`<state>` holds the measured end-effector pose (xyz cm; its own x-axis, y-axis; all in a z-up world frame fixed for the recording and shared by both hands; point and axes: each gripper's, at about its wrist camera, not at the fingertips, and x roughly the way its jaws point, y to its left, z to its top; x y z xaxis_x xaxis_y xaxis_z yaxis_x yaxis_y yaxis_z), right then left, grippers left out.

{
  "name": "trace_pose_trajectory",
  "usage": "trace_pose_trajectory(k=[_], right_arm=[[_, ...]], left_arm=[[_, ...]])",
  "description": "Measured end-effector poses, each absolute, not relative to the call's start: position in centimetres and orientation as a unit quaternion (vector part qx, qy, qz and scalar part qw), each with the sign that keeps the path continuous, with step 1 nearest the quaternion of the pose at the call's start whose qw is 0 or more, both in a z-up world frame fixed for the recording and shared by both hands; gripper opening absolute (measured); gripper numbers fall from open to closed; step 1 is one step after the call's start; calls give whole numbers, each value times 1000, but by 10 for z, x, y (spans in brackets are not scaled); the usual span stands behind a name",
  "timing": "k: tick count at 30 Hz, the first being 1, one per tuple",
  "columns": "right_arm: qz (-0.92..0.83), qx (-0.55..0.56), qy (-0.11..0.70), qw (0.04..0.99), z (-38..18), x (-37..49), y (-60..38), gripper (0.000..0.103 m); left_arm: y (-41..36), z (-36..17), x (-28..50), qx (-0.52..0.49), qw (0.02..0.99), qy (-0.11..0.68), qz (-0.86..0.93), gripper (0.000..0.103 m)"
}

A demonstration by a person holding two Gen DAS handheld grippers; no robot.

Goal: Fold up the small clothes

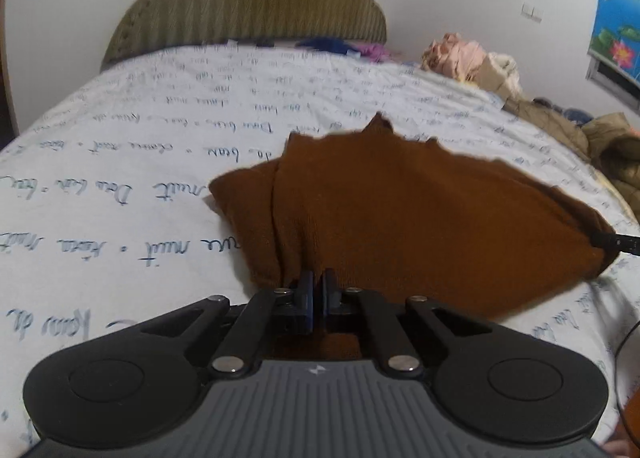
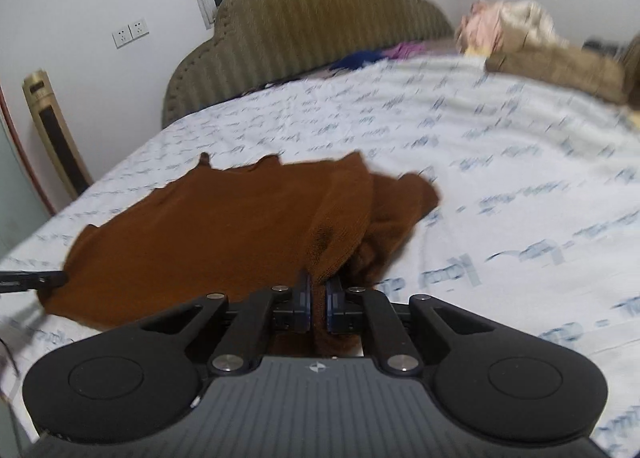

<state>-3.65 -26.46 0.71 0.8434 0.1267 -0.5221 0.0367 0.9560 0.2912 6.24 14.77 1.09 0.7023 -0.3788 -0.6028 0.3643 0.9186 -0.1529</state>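
A small brown knit sweater (image 1: pixel 400 214) lies on the bed, its near hem lifted at both corners. My left gripper (image 1: pixel 318 282) is shut on the hem's left corner, with fabric bunched between its blue pads. My right gripper (image 2: pixel 319 290) is shut on the hem's right corner in the right wrist view, where the sweater (image 2: pixel 208 230) spreads to the left and a sleeve is folded over the body. The right gripper's tip (image 1: pixel 616 242) shows at the sweater's right edge in the left wrist view. The left gripper's tip (image 2: pixel 36 280) shows at its left edge.
The bed sheet (image 1: pixel 160 130) is white with blue handwriting print. An olive padded headboard (image 1: pixel 256 6) stands at the far end. A pile of clothes and a tan jacket (image 1: pixel 560 126) lie along the right side. A tall fan or heater (image 2: pixel 56 134) stands by the left wall.
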Motion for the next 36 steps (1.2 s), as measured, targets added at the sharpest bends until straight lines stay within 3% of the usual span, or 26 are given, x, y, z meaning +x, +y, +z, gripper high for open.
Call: trace_pose_trajectory(k=[5,9,12,13,15,18,21,26,29,34,36], right_arm=[[19,129,271,954,23,-61,-270,10],[18,122,314,941,7,-58,-272,11],[13,118,335,935,0,-58,-275,36],[2,111,331,937,3,-62,-275,50],[-23,96,308,946,15,-73,-276,53],[-39,103,256,960,38,-80,-275,55],[6,101,233,967,47,-68,-257,57],[31,86,289,953,14,-32,-238,59],[5,104,324,940,-9,-36,-254,59],[-23,111,283,952,7,-57,-257,63],[-10,109,261,959,17,-56,-248,70]], left_arm=[[173,30,30,-25,927,310,-211,3],[169,-2,41,5,912,365,-189,7],[178,1,43,-30,911,367,-184,14],[181,7,42,-38,914,365,-173,20],[179,22,35,-30,930,338,-140,46],[150,45,23,14,953,270,-139,75],[107,53,21,55,954,237,-173,77],[61,14,36,121,946,265,-142,76],[65,-6,40,106,946,291,-99,76],[69,-8,34,70,952,289,-76,77],[68,-11,36,63,951,294,-65,78]])
